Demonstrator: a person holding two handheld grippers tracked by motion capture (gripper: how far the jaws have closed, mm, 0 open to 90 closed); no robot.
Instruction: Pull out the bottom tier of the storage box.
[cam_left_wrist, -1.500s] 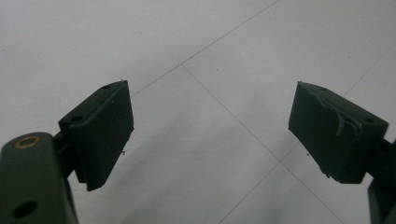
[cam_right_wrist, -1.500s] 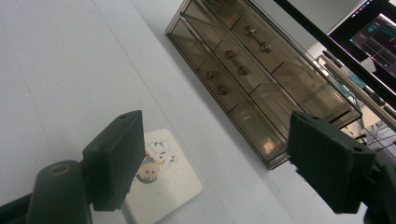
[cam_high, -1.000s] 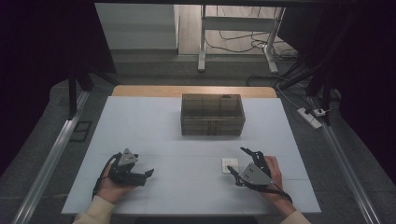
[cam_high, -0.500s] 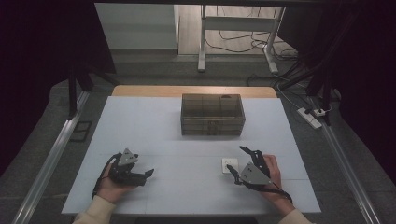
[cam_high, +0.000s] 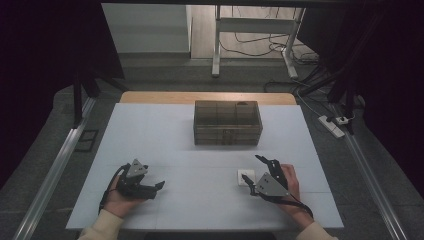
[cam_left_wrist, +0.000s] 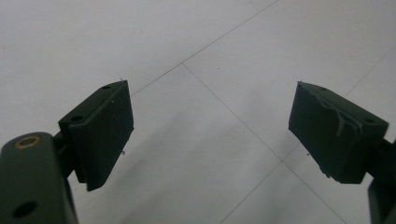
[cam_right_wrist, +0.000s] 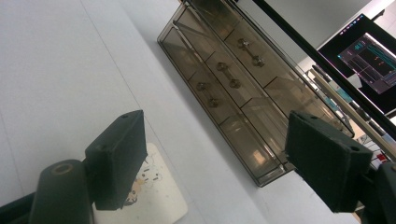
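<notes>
A: White card (cam_high: 245, 176) lies flat on the table (cam_high: 150, 130), just at 9 o'clock of the right gripper (cam_high: 256, 175). Jaws wide, nothing held.

B: The right gripper view shows marks on the card (cam_right_wrist: 154, 186) beside one pad; drawer box (cam_right_wrist: 233, 79) at 12 o'clock, with knobs visible.

A: Left gripper (cam_left_wrist: 210, 126)?

B: Wide, over bare table. Nothing moved since the earlier frames.

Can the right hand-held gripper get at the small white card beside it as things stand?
Probably yes: the right hand-held gripper stands open right beside the white card, with only bare table around it.
</notes>
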